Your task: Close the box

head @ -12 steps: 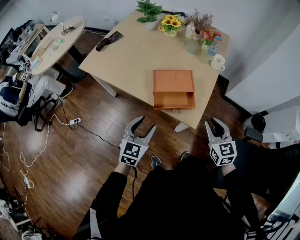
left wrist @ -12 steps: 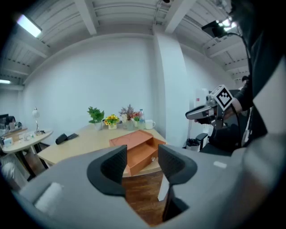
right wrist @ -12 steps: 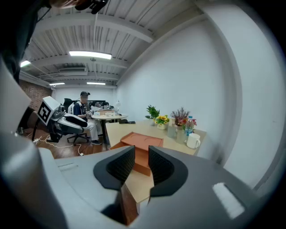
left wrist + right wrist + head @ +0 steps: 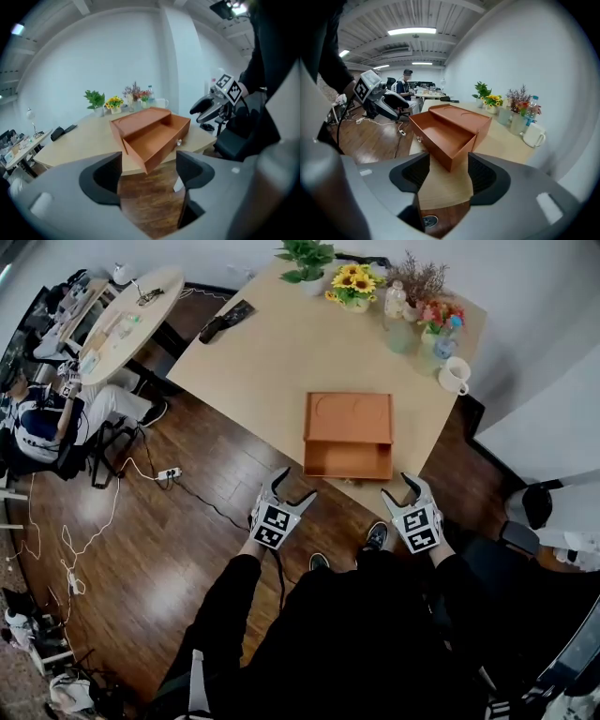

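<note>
An orange wooden box lies on the light wooden table, near its front edge. Its drawer is pulled out toward me, empty, with a small knob on the front. My left gripper hovers open just off the table's edge, left of the drawer front. On the other side, my right gripper is open too, close to the drawer's right corner. The box lies ahead of the jaws in the left gripper view. The right gripper view shows the drawer just beyond its jaws.
At the table's far edge stand potted flowers, a bottle and a white mug. A black object lies at the left. A person sits by a round table. Cables cross the wooden floor.
Both grippers have come closer to the table's front edge and the drawer. The right gripper has moved left, toward the drawer's corner. The drawer stays pulled out.
</note>
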`<state>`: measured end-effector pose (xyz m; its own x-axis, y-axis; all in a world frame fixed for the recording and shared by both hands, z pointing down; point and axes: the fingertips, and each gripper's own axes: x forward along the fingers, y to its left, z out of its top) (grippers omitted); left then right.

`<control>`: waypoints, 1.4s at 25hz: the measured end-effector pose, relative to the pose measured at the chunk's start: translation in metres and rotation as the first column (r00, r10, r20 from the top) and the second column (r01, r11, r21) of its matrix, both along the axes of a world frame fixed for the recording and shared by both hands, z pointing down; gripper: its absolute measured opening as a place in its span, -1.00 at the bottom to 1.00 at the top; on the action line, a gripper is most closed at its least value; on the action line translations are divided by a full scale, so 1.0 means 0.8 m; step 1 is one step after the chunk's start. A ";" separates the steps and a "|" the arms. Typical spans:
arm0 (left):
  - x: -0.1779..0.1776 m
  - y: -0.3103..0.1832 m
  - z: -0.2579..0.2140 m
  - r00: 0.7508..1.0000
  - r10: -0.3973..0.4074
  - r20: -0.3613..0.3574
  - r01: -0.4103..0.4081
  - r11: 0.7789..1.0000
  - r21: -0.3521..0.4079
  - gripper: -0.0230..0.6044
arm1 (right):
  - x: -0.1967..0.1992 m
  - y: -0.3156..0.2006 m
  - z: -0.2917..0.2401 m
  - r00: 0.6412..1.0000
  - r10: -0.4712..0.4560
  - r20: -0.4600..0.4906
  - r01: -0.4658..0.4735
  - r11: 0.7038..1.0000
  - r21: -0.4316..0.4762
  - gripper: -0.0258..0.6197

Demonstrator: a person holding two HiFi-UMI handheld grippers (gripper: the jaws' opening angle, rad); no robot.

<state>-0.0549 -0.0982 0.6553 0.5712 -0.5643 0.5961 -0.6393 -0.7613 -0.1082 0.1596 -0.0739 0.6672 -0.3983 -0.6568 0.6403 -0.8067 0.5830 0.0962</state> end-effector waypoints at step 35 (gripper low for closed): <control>0.020 -0.090 0.025 0.986 0.054 0.158 -0.055 0.999 -0.004 -0.04 | -0.003 -0.078 0.028 0.992 -0.050 -0.116 0.040 0.996 -0.082 0.24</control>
<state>-0.0392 -0.1699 0.6753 0.4999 -0.5350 0.6811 -0.5717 -0.7945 -0.2045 0.1573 -0.1363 0.6896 -0.3450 -0.5849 0.7341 -0.7653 0.6281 0.1408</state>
